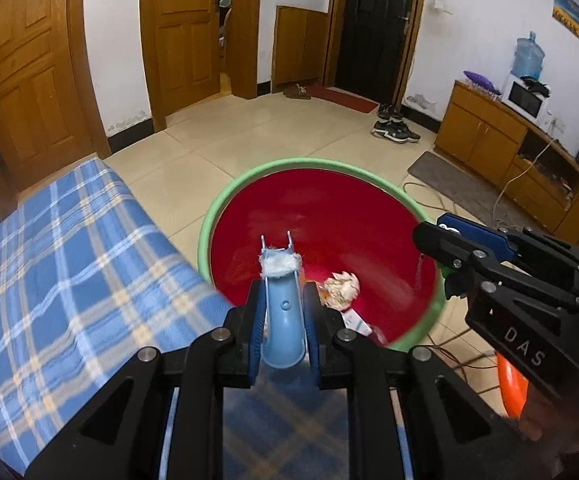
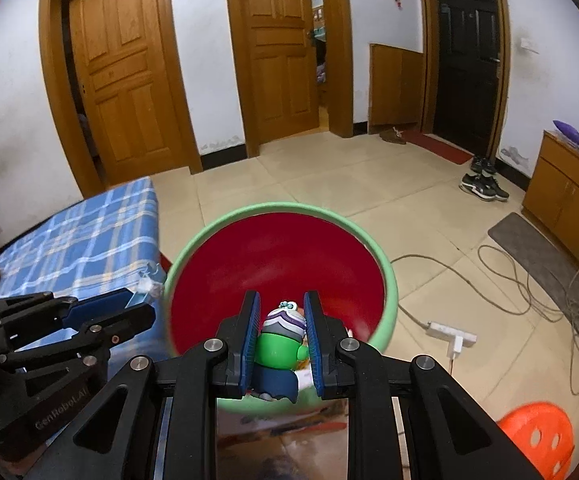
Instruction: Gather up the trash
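Black sneakers (image 1: 394, 130) near dark door (image 1: 373, 28); orange stool (image 2: 537, 436) on floor.

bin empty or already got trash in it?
Not empty. The left wrist view shows the red-lined bin holding crumpled paper and a small wrapper at the bottom.

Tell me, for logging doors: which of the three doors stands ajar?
The middle wooden door, with a lit gap at its right edge; the left wooden door and black door look closed.
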`<state>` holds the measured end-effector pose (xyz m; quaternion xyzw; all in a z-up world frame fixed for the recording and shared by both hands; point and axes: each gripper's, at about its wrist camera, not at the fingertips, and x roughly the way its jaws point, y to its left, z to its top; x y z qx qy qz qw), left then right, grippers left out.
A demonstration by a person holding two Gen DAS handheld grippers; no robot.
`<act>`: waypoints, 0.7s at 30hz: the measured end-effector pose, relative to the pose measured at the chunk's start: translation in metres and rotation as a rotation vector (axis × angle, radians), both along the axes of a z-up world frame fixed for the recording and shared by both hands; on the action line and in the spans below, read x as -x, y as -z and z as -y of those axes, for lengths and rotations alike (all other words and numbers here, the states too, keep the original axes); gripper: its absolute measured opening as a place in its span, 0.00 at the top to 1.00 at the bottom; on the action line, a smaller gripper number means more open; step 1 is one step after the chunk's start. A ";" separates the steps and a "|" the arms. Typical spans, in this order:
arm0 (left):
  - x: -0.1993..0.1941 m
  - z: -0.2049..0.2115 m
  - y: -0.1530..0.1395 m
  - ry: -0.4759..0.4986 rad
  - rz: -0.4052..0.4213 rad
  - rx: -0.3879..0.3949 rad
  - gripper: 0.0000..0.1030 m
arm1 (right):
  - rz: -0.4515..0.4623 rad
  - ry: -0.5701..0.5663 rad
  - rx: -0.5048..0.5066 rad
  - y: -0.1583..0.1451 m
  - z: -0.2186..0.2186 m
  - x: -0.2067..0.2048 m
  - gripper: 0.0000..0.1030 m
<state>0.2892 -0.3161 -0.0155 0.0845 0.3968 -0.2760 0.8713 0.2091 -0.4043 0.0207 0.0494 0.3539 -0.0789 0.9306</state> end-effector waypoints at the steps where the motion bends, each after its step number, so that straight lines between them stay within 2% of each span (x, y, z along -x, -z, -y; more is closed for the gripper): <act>1: -0.006 0.003 0.003 -0.001 -0.006 0.000 0.82 | -0.004 -0.003 -0.001 0.003 0.003 -0.007 0.78; 6: -0.028 0.018 0.015 -0.005 -0.048 -0.013 0.82 | -0.025 -0.006 -0.013 0.017 0.012 -0.031 0.78; 7: -0.030 0.021 0.017 0.001 -0.054 -0.023 0.79 | -0.028 -0.006 -0.012 0.019 0.012 -0.035 0.78; 8: -0.031 0.025 0.020 0.002 -0.051 -0.042 0.61 | -0.033 -0.004 -0.011 0.021 0.012 -0.038 0.78; 10: -0.028 0.028 0.022 -0.015 -0.014 -0.068 0.41 | -0.046 0.006 -0.016 0.024 0.015 -0.043 0.76; 12: -0.023 0.029 0.022 -0.014 0.022 -0.092 0.41 | -0.055 0.023 -0.021 0.026 0.018 -0.045 0.52; 13: -0.021 0.031 0.023 -0.009 0.029 -0.111 0.41 | -0.050 0.024 -0.024 0.026 0.020 -0.044 0.49; 21: -0.011 0.023 0.011 -0.010 0.038 -0.084 0.41 | -0.063 0.057 -0.022 0.018 0.028 -0.035 0.48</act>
